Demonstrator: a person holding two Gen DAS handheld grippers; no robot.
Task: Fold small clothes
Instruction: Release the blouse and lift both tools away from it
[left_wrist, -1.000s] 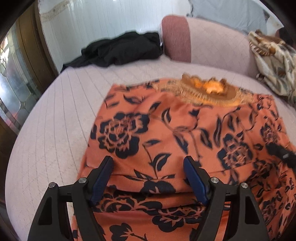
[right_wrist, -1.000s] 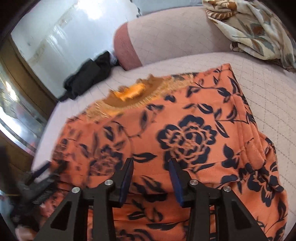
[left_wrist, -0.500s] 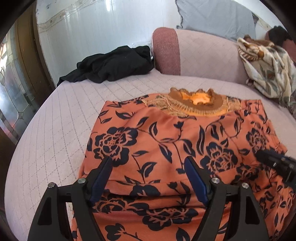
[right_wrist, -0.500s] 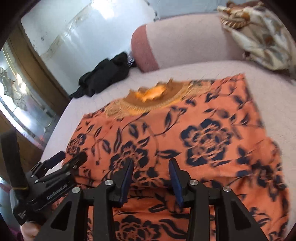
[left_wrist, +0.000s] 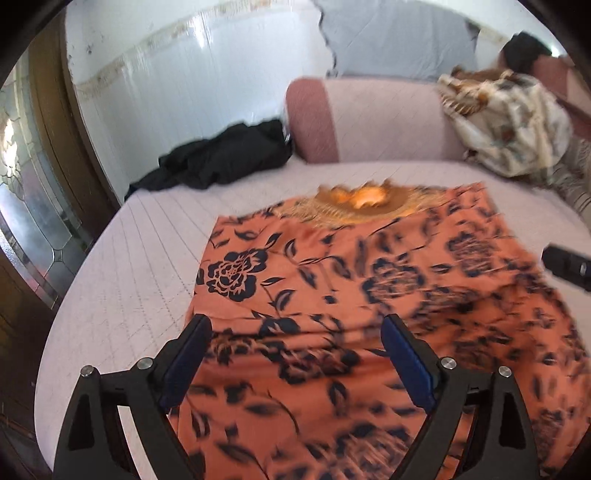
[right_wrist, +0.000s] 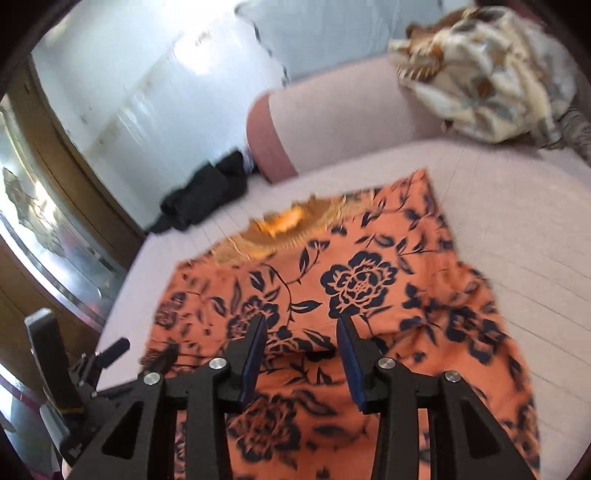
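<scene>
- The orange floral garment (left_wrist: 369, 295) lies spread flat on the pink quilted sofa seat (left_wrist: 129, 266), its gold neckline on the far side.
- Left gripper (left_wrist: 295, 343) hovers above its near edge, fingers spread, released.
- Right gripper (right_wrist: 301, 343) likewise gapes, grasping nothing.

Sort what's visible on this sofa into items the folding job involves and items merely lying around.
In the job:
- orange floral top, spread flat on the seat
- left gripper, open above its near edge
- right gripper, open above the same garment

Lying about:
- black garment, crumpled at the far corner
- cream floral cloth, heaped on the backrest
- pink bolster
</scene>
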